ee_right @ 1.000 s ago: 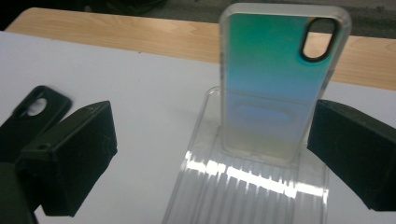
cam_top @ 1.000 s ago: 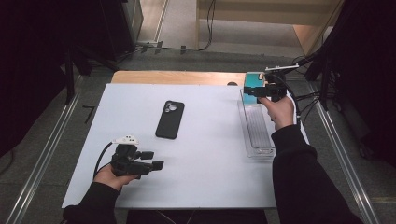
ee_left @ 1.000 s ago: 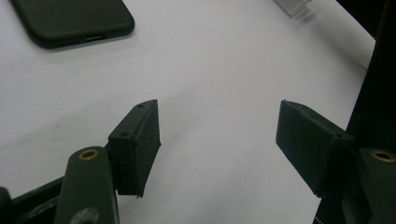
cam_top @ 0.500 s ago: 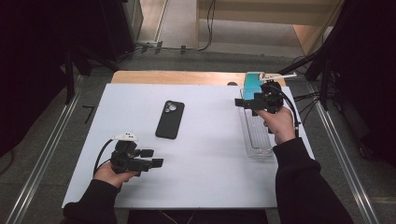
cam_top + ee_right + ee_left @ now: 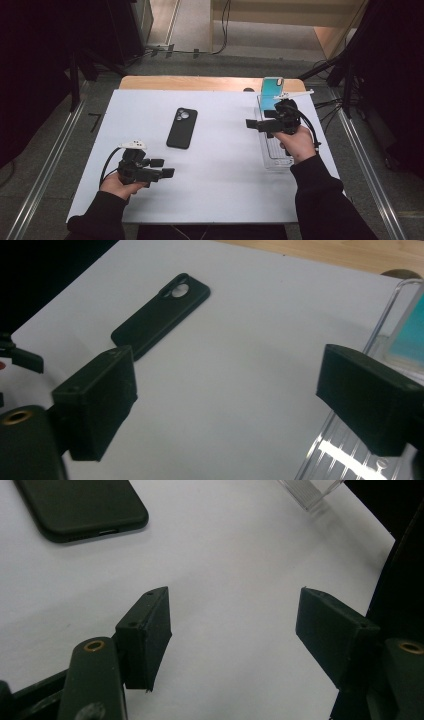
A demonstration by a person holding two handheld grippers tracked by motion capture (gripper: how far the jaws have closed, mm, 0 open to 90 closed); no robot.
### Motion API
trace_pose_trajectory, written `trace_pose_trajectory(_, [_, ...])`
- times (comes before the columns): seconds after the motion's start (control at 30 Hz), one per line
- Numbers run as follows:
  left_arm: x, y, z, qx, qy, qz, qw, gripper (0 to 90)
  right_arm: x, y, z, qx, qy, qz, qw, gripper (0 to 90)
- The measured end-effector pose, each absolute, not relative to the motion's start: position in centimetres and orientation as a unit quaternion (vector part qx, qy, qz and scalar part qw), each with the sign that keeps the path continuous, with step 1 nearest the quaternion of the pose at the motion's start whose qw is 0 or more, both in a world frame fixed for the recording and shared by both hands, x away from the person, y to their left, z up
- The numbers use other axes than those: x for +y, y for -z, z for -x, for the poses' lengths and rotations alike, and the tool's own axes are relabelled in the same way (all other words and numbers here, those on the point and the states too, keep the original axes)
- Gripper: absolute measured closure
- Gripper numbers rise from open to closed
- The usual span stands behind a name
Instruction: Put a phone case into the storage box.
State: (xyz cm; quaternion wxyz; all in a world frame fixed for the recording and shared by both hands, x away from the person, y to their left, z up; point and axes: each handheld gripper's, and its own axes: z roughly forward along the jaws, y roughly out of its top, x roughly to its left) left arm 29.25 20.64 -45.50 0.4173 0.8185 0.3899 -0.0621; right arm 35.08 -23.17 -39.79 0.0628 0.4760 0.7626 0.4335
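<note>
A black phone case (image 5: 181, 128) lies camera side up in the middle of the white mat (image 5: 220, 185); it also appears in the left gripper view, phone case (image 5: 75, 505), and in the right gripper view, phone case (image 5: 160, 315). My left gripper (image 5: 167, 173) rests near the front left, open, with bare mat between its jaws (image 5: 235, 600). My right gripper (image 5: 250, 123) hovers beside the clear rack (image 5: 272, 155), pointing left toward the case. Its jaws have just been closing a little but stand open with nothing between them (image 5: 225, 370).
A teal phone (image 5: 272, 92) stands upright in the far end of the clear rack (image 5: 350, 440) at the mat's right edge. A wooden tabletop strip (image 5: 200, 83) runs behind the mat. Dark stands and cables surround the table.
My right gripper has moved from the rack's far end, by the teal phone, leftward and nearer over the mat's right side. The left hand has stayed put.
</note>
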Motion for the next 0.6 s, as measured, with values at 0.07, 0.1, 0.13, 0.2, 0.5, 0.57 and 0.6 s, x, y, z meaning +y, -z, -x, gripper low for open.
trace_pose_trajectory(0.07, [20.6, 45.5, -29.3, 0.388, 0.062, -0.819, 0.419, 30.7, -23.1, 40.0, -34.6, 0.768, -0.435, -0.468, 0.053, 10.9])
trace_pose_trajectory(0.1, [20.6, 45.4, -29.2, 0.388, 0.062, -0.819, 0.419, 30.7, -23.1, 40.0, -34.4, 0.771, -0.433, -0.465, 0.052, 11.0])
trace_pose_trajectory(0.13, [20.6, 45.4, -29.2, 0.387, 0.063, -0.819, 0.418, 30.7, -23.1, 40.1, -34.1, 0.773, -0.432, -0.462, 0.05, 11.3])
trace_pose_trajectory(0.2, [20.7, 45.4, -29.2, 0.386, 0.062, -0.82, 0.418, 30.7, -23.0, 40.2, -33.7, 0.778, -0.431, -0.456, 0.044, 11.7])
trace_pose_trajectory(0.5, [20.6, 45.3, -29.1, 0.384, 0.063, -0.82, 0.419, 30.6, -22.5, 41.2, -31.7, 0.801, -0.427, -0.418, 0.023, 19.1])
trace_pose_trajectory(0.57, [20.6, 45.3, -29.1, 0.384, 0.063, -0.82, 0.42, 30.7, -22.3, 41.4, -31.2, 0.805, -0.428, -0.411, 0.019, 20.4])
trace_pose_trajectory(0.6, [20.6, 45.3, -29.1, 0.383, 0.063, -0.82, 0.42, 30.7, -22.2, 41.5, -30.9, 0.808, -0.426, -0.406, 0.02, 21.5])
